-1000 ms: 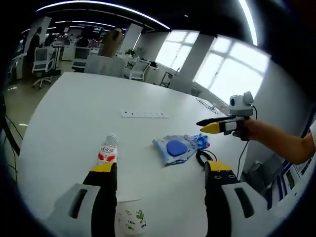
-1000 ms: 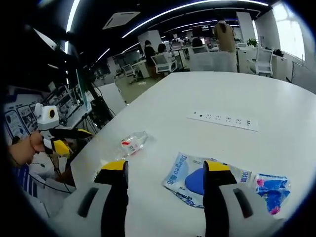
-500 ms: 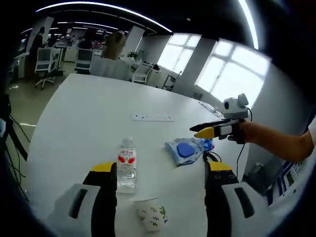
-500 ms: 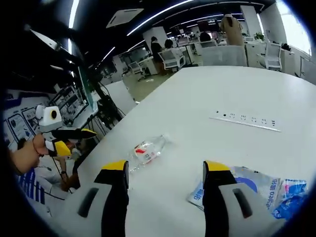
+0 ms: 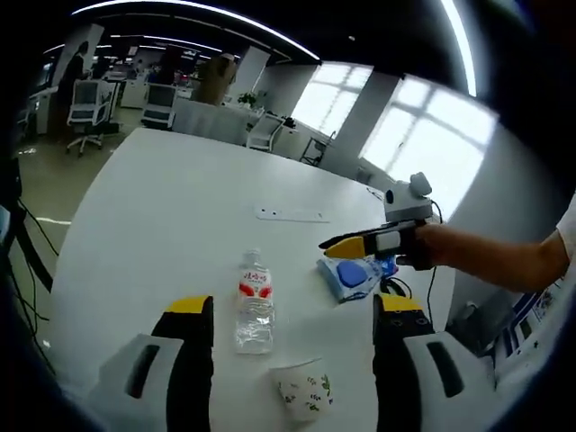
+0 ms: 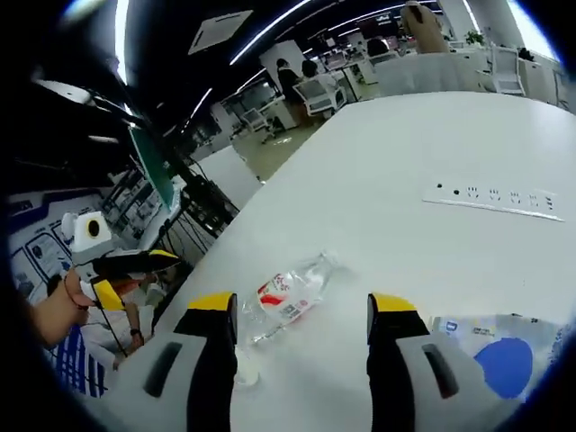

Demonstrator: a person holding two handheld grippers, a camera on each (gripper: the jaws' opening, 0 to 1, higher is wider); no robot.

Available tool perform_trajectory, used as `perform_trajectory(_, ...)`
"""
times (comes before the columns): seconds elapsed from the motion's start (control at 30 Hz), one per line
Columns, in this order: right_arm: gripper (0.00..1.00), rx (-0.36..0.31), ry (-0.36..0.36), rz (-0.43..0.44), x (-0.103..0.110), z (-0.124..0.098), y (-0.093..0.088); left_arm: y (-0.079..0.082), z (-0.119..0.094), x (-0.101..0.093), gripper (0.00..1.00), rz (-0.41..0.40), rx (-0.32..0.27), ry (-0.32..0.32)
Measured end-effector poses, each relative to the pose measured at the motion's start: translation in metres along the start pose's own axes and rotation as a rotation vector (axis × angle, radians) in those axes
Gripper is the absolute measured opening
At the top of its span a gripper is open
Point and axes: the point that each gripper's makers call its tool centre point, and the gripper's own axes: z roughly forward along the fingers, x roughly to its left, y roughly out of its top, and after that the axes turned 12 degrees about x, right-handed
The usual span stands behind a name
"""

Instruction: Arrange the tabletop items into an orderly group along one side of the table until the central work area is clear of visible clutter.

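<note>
With both the left gripper (image 5: 292,319) and the right gripper (image 6: 301,315) standing open and empty, the toppled water bottle (image 6: 292,295) lies between the right jaws and is best clamped mid-body, clear of the paper cup (image 5: 303,392) just beside it.

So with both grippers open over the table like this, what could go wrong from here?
The water bottle lies on its side between the right gripper's jaws; it may roll away as they close. The paper cup stands close by the bottle and could be tipped by a nudge. The blue packet sits under the right gripper, so a sweep might drag it.
</note>
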Motion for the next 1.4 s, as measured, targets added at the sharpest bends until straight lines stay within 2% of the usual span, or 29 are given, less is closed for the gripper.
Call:
perform_trajectory(0.13, 0.56, 0.011, 0.036, 0.057, -0.009, 0.022, 0.004, 0.001, 0.002, 0.008, 0.73, -0.016, -0.009, -0.009)
perform_trajectory(0.3, 0.55, 0.017, 0.054, 0.119, -0.017, 0.039, 0.007, 0.001, 0.007, 0.017, 0.73, -0.037, -0.018, -0.019)
perform_trajectory(0.47, 0.53, -0.022, 0.107, 0.277, -0.022, 0.055, 0.016, 0.001, 0.014, 0.022, 0.72, -0.044, -0.018, -0.028)
perform_trajectory(0.5, 0.52, -0.012, 0.127, 0.308, -0.020, 0.058, 0.015, 0.001, 0.016, 0.022, 0.72, -0.046, -0.021, -0.033)
perform_trajectory(0.53, 0.51, -0.025, 0.116, 0.299, -0.025, 0.060, 0.018, 0.002, 0.017, 0.023, 0.72, -0.048, -0.021, -0.036)
perform_trajectory(0.63, 0.50, -0.014, 0.119, 0.345, -0.029, 0.068, 0.018, 0.005, 0.020, 0.023, 0.72, -0.050, -0.026, -0.044)
perform_trajectory(0.77, 0.47, -0.020, 0.138, 0.453, -0.033, 0.076, 0.019, 0.007, 0.025, 0.025, 0.72, -0.054, -0.031, -0.049)
perform_trajectory(1.03, 0.41, -0.020, 0.145, 0.510, -0.036, 0.093, 0.018, 0.008, 0.030, 0.027, 0.71, -0.065, -0.046, -0.069)
perform_trajectory(1.27, 0.27, -0.034, 0.152, 0.526, -0.038, 0.102, 0.020, 0.009, 0.034, 0.030, 0.70, -0.063, -0.044, -0.082)
perform_trajectory(1.3, 0.24, -0.037, 0.144, 0.535, -0.041, 0.103, 0.018, 0.008, 0.036, 0.031, 0.70, -0.062, -0.042, -0.086)
perform_trajectory(1.33, 0.23, -0.040, 0.157, 0.580, -0.040, 0.102, 0.017, 0.008, 0.037, 0.032, 0.70, -0.063, -0.038, -0.088)
perform_trajectory(1.4, 0.21, -0.057, 0.162, 0.583, -0.044, 0.101, 0.016, 0.006, 0.041, 0.033, 0.69, -0.054, -0.025, -0.091)
